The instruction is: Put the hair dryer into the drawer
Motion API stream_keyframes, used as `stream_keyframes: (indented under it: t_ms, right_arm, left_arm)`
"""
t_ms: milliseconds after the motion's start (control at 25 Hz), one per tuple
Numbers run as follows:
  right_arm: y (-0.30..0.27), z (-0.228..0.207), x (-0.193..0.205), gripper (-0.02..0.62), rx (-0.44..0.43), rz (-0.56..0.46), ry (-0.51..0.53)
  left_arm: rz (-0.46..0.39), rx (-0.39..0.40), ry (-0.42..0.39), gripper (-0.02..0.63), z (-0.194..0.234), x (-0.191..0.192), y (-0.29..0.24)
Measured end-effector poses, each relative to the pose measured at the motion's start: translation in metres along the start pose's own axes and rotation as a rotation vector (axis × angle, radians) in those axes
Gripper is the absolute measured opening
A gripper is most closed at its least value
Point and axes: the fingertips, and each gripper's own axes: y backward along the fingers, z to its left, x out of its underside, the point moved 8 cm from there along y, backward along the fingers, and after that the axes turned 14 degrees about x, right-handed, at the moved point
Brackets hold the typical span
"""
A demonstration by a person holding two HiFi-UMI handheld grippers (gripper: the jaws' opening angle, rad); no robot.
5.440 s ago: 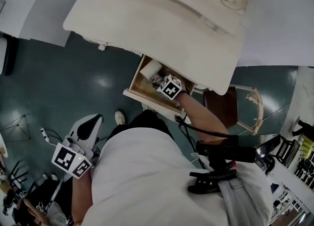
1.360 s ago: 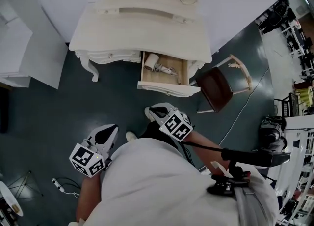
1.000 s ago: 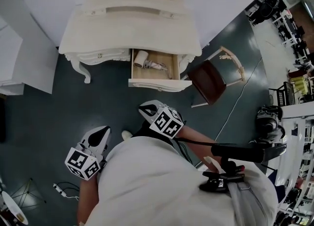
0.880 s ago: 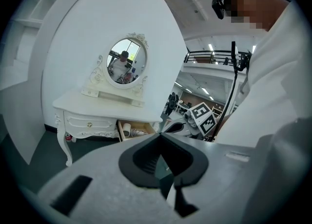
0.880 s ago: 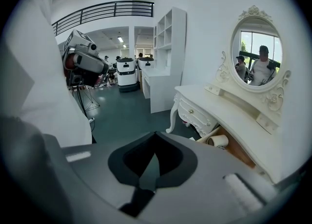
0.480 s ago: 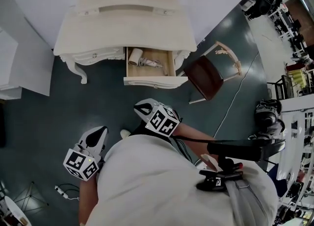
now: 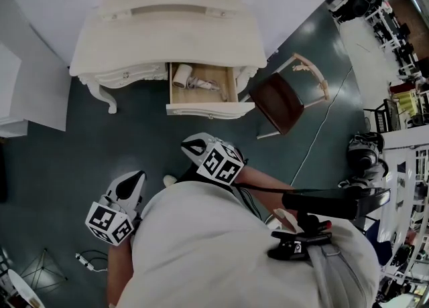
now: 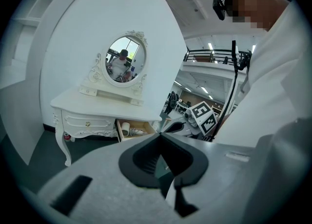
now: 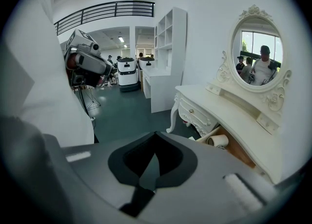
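the hair dryer (image 7: 182, 76) lies in the open drawer (image 7: 201, 110) of the desk (image 7: 167, 39), left tongs (image 7: 138, 176) and right tongs (image 7: 188, 147) clenched empty well away; shutting it carelessly could pinch the cord (image 7: 203, 85)

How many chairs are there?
1. The chair stands just right of the table, beside the open drawer. The clutter at the far right is too small to rule out more.

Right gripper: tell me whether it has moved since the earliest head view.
Yes. The right gripper has come back out of the open drawer and now sits well below it in the head view, close to the person's body, jaws together.
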Motion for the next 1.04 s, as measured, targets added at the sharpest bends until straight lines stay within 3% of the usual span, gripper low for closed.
stream_keyframes:
  t_ms: [600, 1040]
  right_arm:
    - [-0.007, -0.020, 0.012, 0.000, 0.006, 0.017, -0.008]
    - [-0.024, -0.076, 0.023, 0.000, 0.010, 0.029, -0.024]
  left_arm:
    - [0.025, 0.008, 0.017, -0.002, 0.015, -0.006, -0.019]
    - [0.036, -0.012, 0.025, -0.002, 0.045, -0.034, -0.057]
